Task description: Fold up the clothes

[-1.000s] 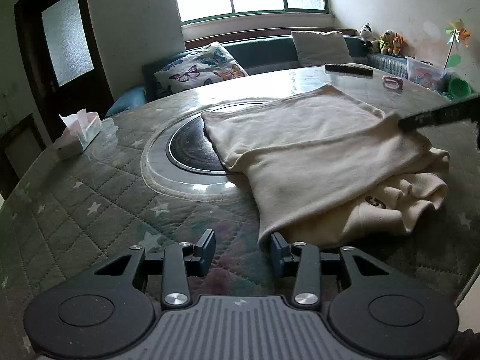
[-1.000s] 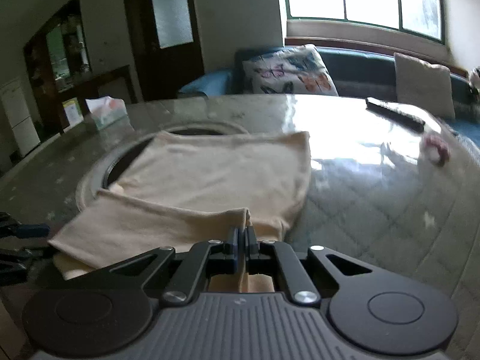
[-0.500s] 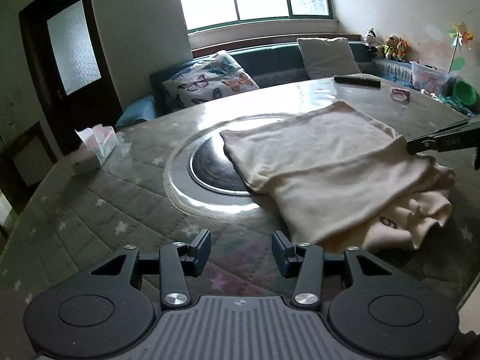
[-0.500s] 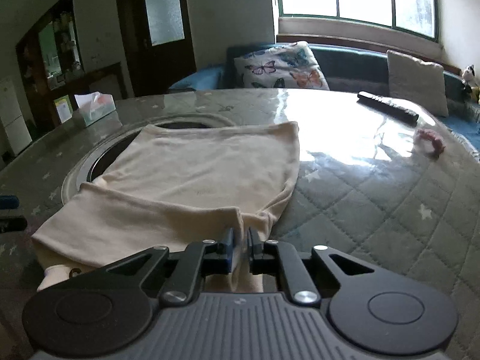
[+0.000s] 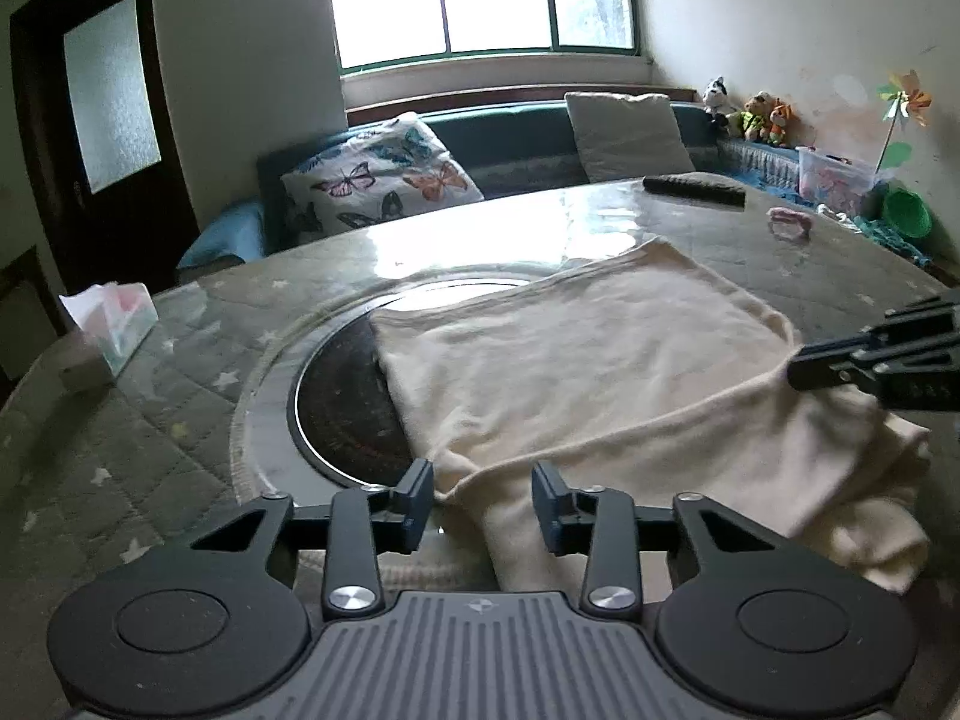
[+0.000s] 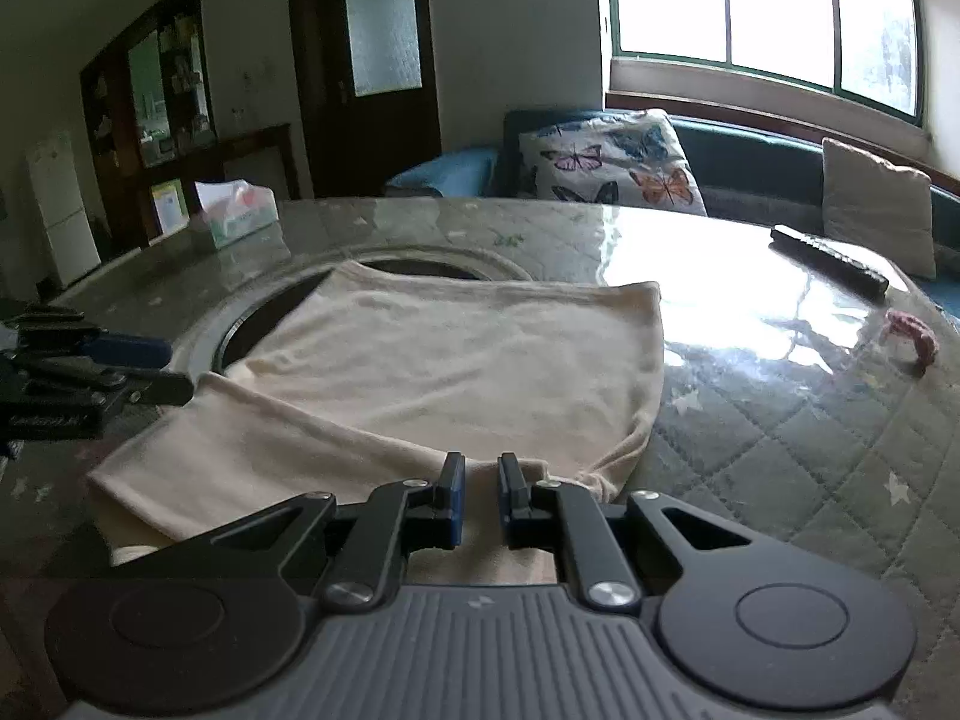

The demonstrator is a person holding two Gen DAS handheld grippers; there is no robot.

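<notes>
Folding the cream shirt [image 5: 588, 372] on the round table [image 5: 150, 450] is half done. The left gripper [image 5: 483, 501] is closing around a fold edge. The right gripper [image 6: 480, 501] has a small gap over cloth, gripping nothing. Next, pinch and lift.

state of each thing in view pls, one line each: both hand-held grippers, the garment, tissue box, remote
Left hand-held gripper: jaws closing, garment corner between them, pads not yet pressing.
Right hand-held gripper: jaws narrowly apart, cloth edge in the gap, no clear grip.
Cream garment: lying on the table, near edge folded over, bunched at one end.
Tissue box: open, tissue sticking out.
Remote: lying flat, untouched.
</notes>
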